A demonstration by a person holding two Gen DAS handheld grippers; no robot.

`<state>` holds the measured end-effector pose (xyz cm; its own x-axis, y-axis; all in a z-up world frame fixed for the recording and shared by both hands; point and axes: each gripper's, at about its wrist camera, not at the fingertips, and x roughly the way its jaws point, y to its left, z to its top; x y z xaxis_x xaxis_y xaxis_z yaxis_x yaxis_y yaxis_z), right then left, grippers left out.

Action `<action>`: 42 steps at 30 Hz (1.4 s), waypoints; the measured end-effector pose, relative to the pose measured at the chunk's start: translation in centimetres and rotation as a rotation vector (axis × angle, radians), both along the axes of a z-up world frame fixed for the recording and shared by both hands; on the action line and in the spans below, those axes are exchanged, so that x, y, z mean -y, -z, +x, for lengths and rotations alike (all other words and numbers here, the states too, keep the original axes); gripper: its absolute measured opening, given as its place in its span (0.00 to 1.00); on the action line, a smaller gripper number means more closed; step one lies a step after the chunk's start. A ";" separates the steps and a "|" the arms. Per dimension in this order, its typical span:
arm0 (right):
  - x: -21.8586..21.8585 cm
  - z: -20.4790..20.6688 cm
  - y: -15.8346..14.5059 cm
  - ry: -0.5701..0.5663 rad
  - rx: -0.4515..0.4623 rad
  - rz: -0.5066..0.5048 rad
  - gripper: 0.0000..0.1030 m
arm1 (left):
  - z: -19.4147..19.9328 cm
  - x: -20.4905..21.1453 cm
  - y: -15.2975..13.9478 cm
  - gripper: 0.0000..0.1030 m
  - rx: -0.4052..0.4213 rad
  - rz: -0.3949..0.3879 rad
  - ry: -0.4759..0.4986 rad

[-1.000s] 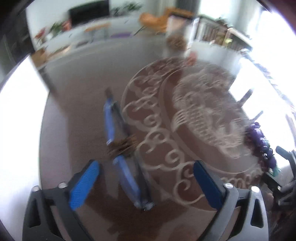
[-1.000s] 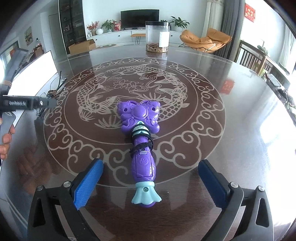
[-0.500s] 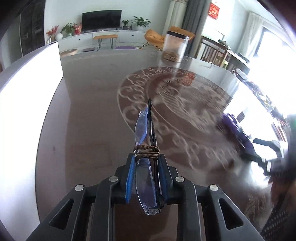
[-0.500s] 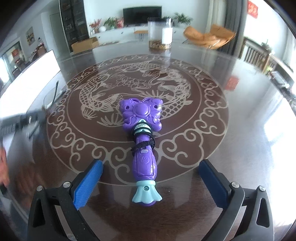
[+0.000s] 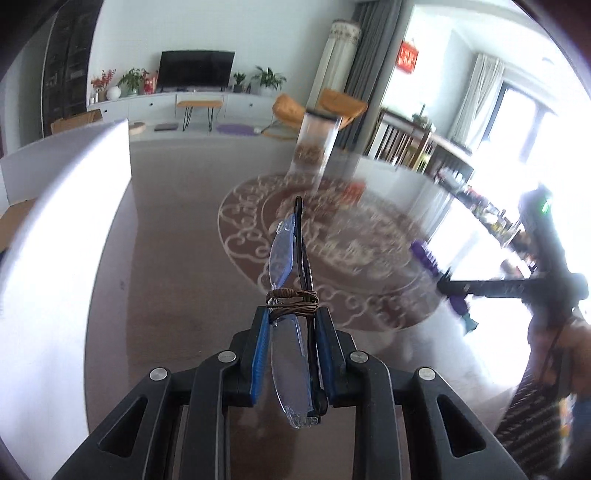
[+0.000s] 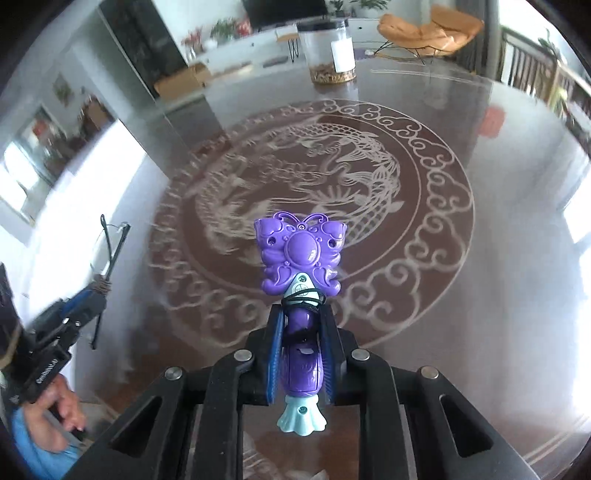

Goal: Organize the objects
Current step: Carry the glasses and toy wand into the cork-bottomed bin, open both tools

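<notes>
My left gripper (image 5: 291, 332) is clamped on a pair of folded glasses (image 5: 288, 280), its blue pads (image 5: 258, 354) pressing both sides just below a brown cord (image 5: 293, 299) wound round the frame; the lenses stand edge-on between the pads and the temple tips point away from me, lifted clear of the table (image 5: 177, 258). My right gripper (image 6: 301, 339) is closed on the handle of a purple butterfly wand toy (image 6: 300, 254), with the pale teal fan-shaped end (image 6: 302, 415) hanging nearest me, a black band (image 6: 303, 295) looped round the neck just above the pads, and the butterfly head furthest out, held above the table's surface. At the left edge of the right view I can see my left hand (image 6: 55, 413) holding its gripper with the glasses. Under both lies the dark glossy tabletop with a pale dragon medallion (image 6: 332, 177) ringed by cloud scrolls. At the far rim stands a clear cylindrical jar (image 6: 327, 50) with brownish contents at the bottom and a white label. Beyond it are orange chairs (image 6: 424, 29) and a low white cabinet (image 5: 166, 103) with a television (image 5: 197, 70) and potted plants.
</notes>
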<state>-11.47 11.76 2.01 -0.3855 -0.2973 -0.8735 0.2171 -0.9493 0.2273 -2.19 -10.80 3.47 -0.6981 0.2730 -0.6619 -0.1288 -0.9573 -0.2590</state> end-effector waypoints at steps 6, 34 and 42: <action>4.3 1.7 -4.2 -0.065 -0.046 -0.095 0.19 | 3.4 5.5 -6.7 0.23 -0.110 0.120 -0.070; 40.0 6.8 -9.6 -0.560 -0.087 -0.139 0.81 | 11.2 22.2 -9.2 0.97 0.065 -0.322 -0.854; 39.8 6.2 -10.8 -0.601 -0.097 -0.016 0.82 | 12.7 22.2 -11.1 0.97 0.231 -0.147 -0.836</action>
<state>-5.25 -28.00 12.81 -0.2240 -0.5001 -0.8365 0.7345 -0.6508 0.1923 10.46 -33.05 14.52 -0.4759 -0.3667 -0.7994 0.6695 -0.7404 -0.0590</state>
